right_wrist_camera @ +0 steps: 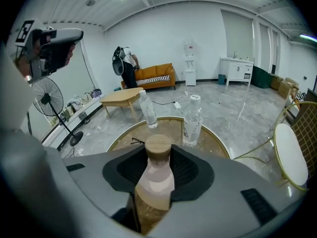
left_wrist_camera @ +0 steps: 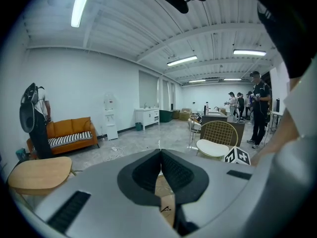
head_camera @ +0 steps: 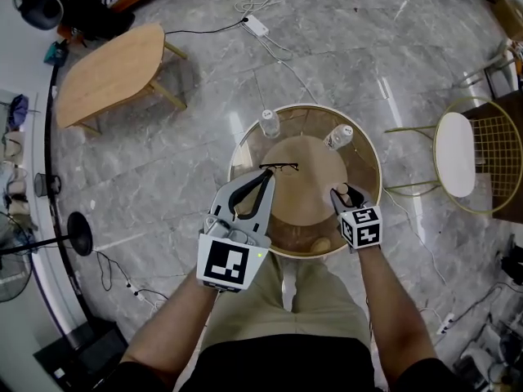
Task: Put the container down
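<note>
While right gripper (right_wrist_camera: 158,163) clamps wood-capped container (right_wrist_camera: 157,182), two bottles (right_wrist_camera: 192,120) beyond

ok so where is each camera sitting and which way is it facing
Head view: on the person's head, looking steeply down at the round gold-rimmed glass table; both forearms, left tongs and right tongs show.
Left gripper view: on the left tongs, facing roughly level across the room toward the orange sofa; its shut, empty jaws show.
Right gripper view: on the right tongs, facing over the table; its jaws grip the wooden-lidded container.
Shared: head and right gripper views both show the two clear plastic bottles and black-framed glasses.
</note>
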